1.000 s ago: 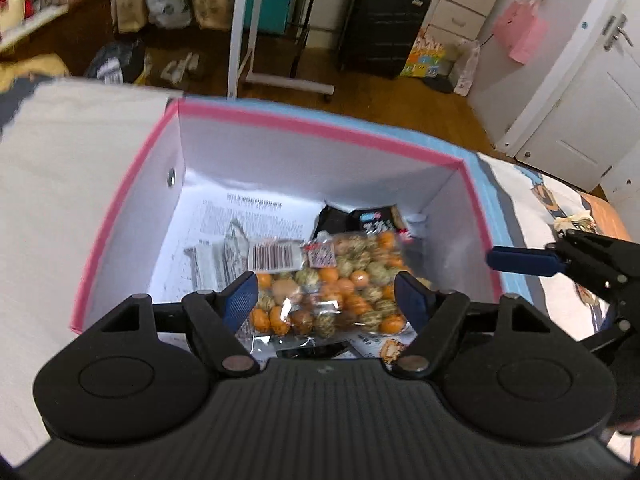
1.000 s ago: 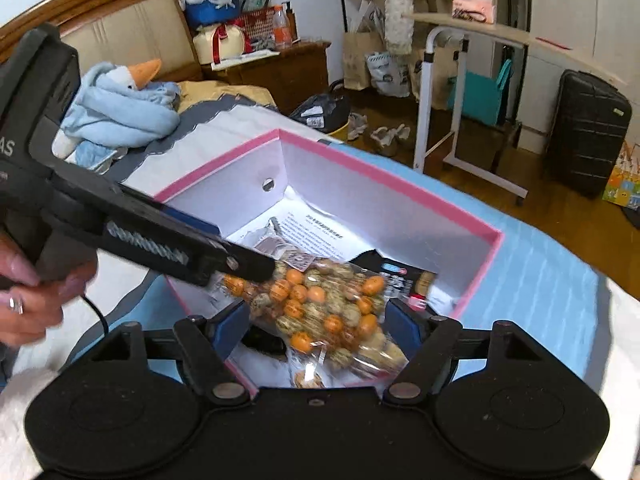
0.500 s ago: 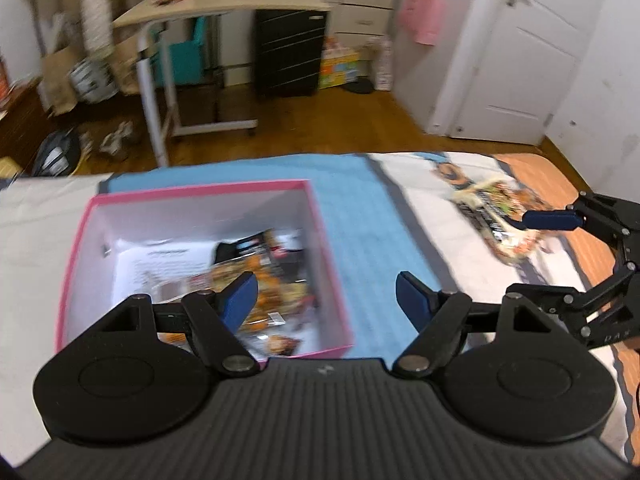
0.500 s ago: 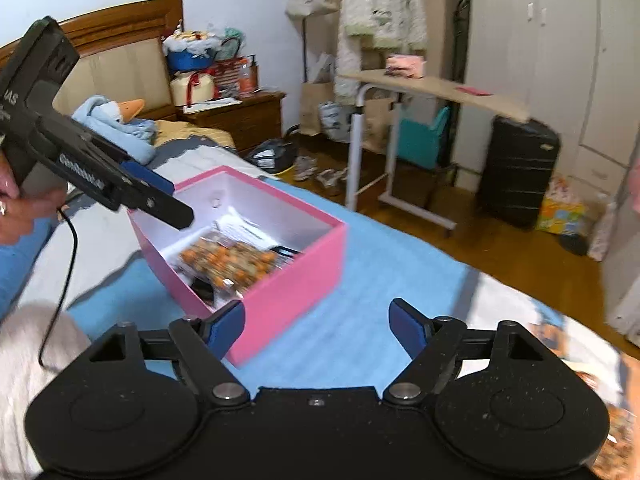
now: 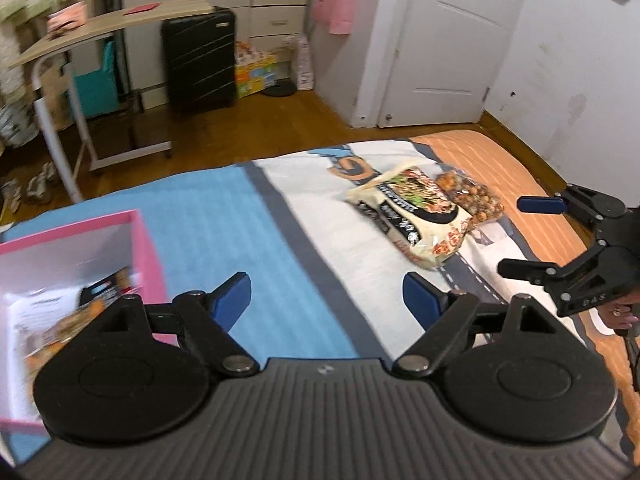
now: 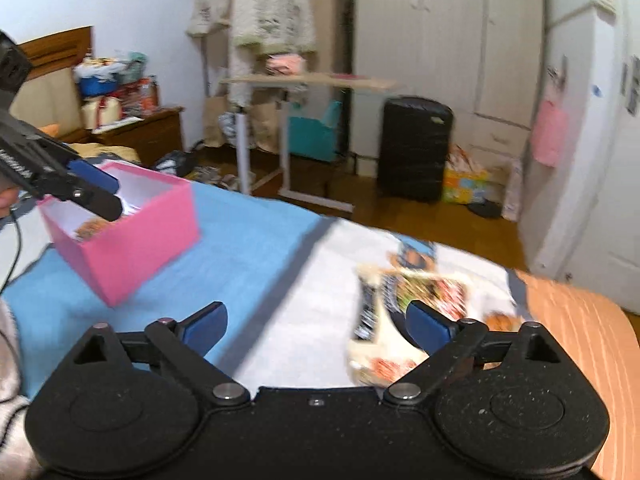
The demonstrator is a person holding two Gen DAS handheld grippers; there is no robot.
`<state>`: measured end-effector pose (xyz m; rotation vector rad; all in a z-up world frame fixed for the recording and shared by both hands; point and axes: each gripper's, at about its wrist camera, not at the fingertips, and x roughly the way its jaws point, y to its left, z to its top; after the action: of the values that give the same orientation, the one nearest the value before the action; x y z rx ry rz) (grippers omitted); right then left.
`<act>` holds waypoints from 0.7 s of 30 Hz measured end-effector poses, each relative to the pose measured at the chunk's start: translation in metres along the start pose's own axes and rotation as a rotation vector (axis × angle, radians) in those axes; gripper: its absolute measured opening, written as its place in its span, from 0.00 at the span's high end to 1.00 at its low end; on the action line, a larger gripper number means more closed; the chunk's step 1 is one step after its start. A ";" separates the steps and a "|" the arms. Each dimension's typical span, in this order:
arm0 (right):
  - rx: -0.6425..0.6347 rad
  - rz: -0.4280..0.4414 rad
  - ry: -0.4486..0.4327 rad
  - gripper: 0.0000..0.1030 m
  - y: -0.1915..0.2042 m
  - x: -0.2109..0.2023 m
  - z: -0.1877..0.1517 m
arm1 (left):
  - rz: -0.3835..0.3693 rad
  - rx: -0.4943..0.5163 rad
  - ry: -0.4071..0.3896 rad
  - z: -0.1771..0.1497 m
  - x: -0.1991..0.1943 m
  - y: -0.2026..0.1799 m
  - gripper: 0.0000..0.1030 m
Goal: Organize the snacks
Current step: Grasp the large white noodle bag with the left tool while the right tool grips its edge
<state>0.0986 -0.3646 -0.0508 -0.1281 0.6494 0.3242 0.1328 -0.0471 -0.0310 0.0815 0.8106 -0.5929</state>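
Note:
A pink box point(image 5: 149, 252) with snack packs inside stands on the blue part of the bed, at the left in both views point(image 6: 132, 240). A cream and black snack bag point(image 5: 416, 212) lies on the white sheet, blurred in the right wrist view point(image 6: 400, 312). A clear bag of orange and brown balls point(image 5: 476, 196) lies just beyond it. My left gripper point(image 5: 326, 300) hangs over the sheet between box and bags, its jaws opening with nothing between them. My right gripper point(image 6: 318, 324) is close to the cream bag, its jaws also opening and empty.
Beyond the bed's far edge is wooden floor with a rolling side table point(image 5: 100, 28), a black suitcase point(image 5: 198, 64) and a white door point(image 5: 444, 40). The orange part of the sheet point(image 5: 500, 160) runs to the right. A person's hand point(image 5: 620, 316) holds the right gripper.
Both grippers have swung from over the pink box to the right, toward the bags on the sheet. Both pairs of jaws stand wider. The bag of balls stays in the box.

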 end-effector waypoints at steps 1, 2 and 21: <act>0.009 -0.023 0.010 0.04 -0.008 0.008 -0.005 | -0.006 0.001 -0.003 0.000 0.010 -0.006 0.19; 0.016 -0.039 0.015 0.04 -0.014 0.014 -0.009 | -0.016 -0.004 -0.002 0.000 0.022 -0.011 0.18; 0.073 0.048 0.147 0.00 -0.094 0.125 -0.031 | -0.054 -0.217 0.003 0.026 0.210 -0.063 0.21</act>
<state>0.2063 -0.4276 -0.1501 -0.0671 0.8104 0.3393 0.2298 -0.2054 -0.1508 -0.1388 0.8772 -0.5527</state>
